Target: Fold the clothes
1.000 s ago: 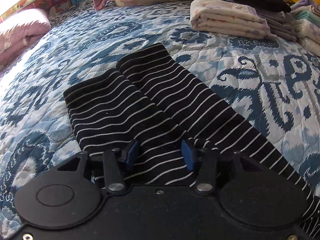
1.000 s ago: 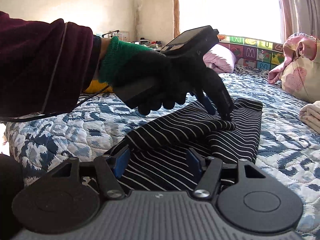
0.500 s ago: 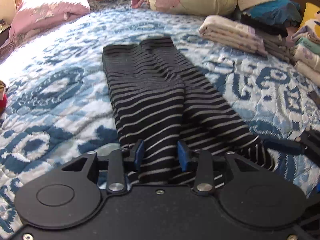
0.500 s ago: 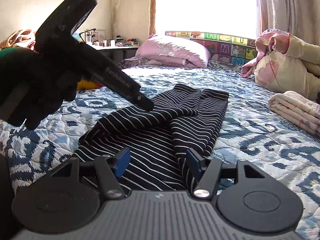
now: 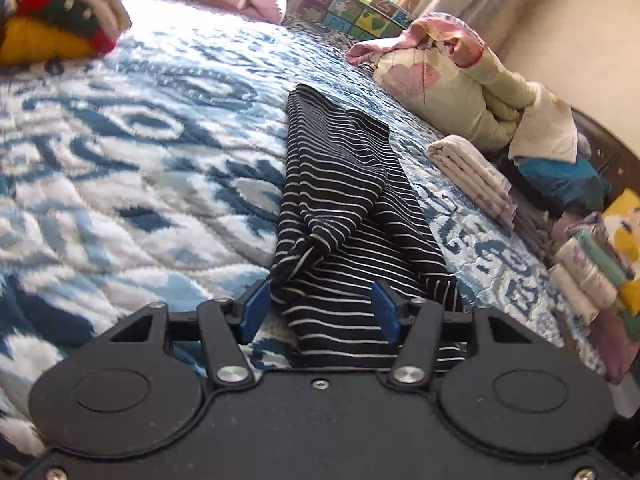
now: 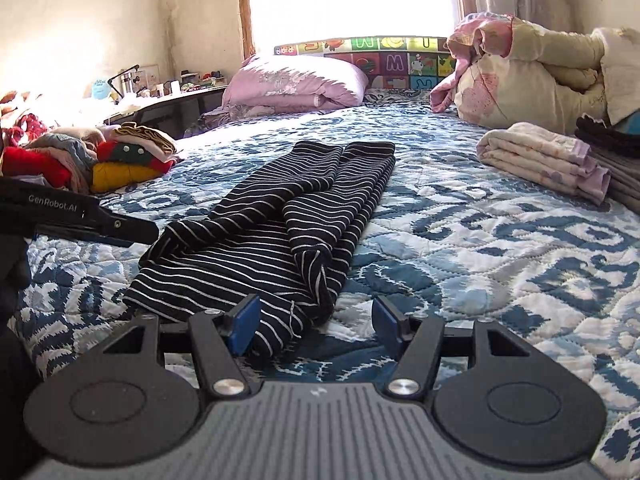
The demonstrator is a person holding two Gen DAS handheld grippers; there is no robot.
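Meanwhile the left claw (image 5: 316, 308) is opening around the striped garment (image 5: 340, 200); right claw (image 6: 316, 326) gapes empty.

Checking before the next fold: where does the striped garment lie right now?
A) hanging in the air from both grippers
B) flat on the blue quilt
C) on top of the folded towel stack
B: the striped garment lies stretched out on the quilt, apart from the folded towels.

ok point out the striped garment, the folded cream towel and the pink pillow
striped garment (image 6: 280, 240), right wrist view, middle of the black striped cloth
folded cream towel (image 6: 536, 156), right wrist view, top fold of the stack
pink pillow (image 6: 296, 80), right wrist view, its front face
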